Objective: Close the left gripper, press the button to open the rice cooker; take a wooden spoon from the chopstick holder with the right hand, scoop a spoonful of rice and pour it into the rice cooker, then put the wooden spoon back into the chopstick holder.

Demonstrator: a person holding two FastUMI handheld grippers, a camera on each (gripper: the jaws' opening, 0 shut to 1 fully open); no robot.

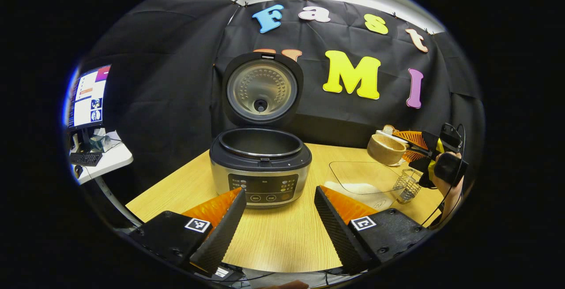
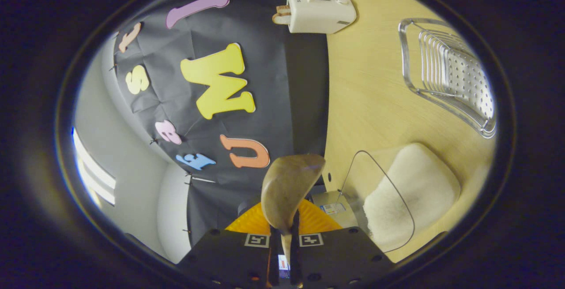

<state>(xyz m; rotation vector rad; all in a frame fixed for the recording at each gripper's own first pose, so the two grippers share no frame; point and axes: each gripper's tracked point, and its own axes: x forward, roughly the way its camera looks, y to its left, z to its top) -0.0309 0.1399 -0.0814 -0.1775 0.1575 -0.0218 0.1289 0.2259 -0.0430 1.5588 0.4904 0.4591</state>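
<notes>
Holding wooden spoon (image 2: pixel 287 192) clamped in right gripper (image 2: pixel 282 236) above rice container (image 1: pixel 364 176) (left gripper (image 1: pixel 278 218) open); scooping next.

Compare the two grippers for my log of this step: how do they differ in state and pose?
The left gripper has its jaws spread apart and holds nothing; the right gripper has its jaws shut on the wooden spoon. The left gripper sits low over the light wooden table, facing the open silver rice cooker; the right gripper is raised above the clear rice container, spoon bowl toward the cooker. Both are hand-held.
</notes>
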